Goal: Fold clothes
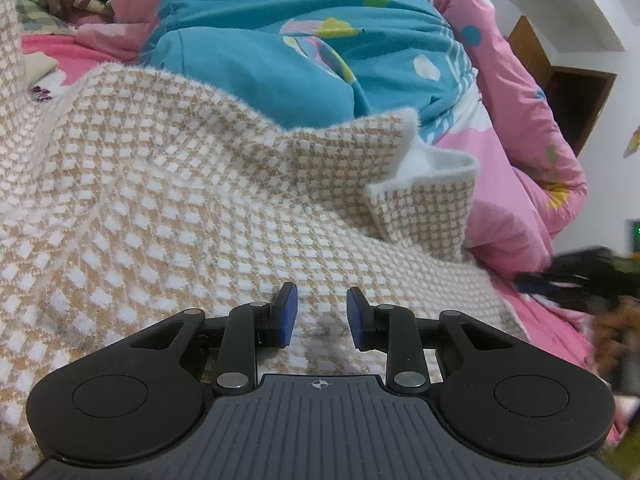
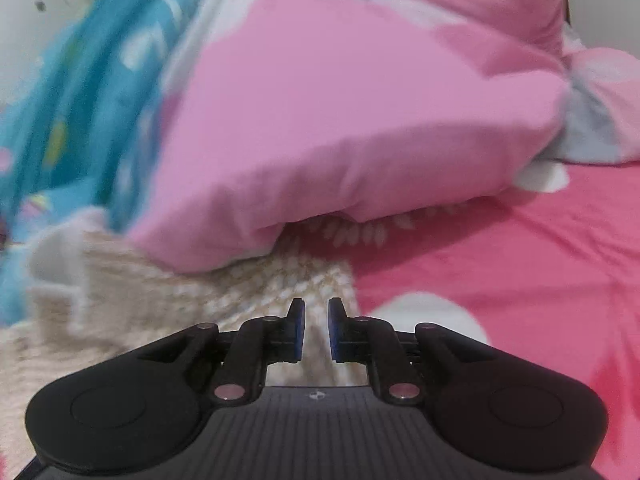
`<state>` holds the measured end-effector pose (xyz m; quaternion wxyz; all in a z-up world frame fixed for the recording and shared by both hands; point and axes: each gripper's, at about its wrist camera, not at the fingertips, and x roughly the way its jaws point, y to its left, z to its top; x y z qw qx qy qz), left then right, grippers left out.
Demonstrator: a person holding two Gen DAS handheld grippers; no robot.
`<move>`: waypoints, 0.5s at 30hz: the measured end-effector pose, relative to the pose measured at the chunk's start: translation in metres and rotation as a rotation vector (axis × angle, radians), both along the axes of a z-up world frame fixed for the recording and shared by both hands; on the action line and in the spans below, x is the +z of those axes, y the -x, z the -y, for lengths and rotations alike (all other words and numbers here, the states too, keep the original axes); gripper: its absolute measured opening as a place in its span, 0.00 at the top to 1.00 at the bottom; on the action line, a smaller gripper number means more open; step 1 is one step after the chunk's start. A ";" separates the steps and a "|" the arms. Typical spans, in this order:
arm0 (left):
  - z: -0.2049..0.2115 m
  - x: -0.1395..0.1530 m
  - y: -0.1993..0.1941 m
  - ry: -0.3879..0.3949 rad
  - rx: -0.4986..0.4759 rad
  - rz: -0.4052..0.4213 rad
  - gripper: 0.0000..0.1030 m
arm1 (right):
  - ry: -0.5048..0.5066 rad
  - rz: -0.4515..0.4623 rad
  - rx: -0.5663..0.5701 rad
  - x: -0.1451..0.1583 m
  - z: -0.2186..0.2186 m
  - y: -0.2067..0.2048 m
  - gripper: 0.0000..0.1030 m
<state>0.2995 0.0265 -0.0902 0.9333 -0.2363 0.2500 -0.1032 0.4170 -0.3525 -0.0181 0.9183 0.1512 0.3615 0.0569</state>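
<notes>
A fuzzy tan-and-white checked garment [image 1: 168, 208] lies spread over the bed and fills most of the left wrist view, with a turned-up white-lined collar or cuff [image 1: 428, 196] at its far right. My left gripper [image 1: 322, 316] hovers just above it, open, nothing between the blue pads. In the blurred right wrist view the same garment [image 2: 160, 300] lies at lower left, its edge under my right gripper [image 2: 316, 328]. That gripper stands open with a narrow gap and holds nothing.
A teal patterned quilt [image 1: 280, 40] and a pink quilt [image 1: 520, 128] are heaped behind the garment. The pink quilt [image 2: 340, 120] bulges close ahead of the right gripper. Pink bedsheet [image 2: 520, 280] lies to the right. A blurred dark object [image 1: 580, 284] shows at the right edge.
</notes>
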 end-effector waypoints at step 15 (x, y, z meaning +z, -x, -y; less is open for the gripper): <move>-0.003 -0.002 0.001 0.026 -0.001 0.002 0.73 | 0.013 0.034 0.041 0.016 0.035 0.220 0.89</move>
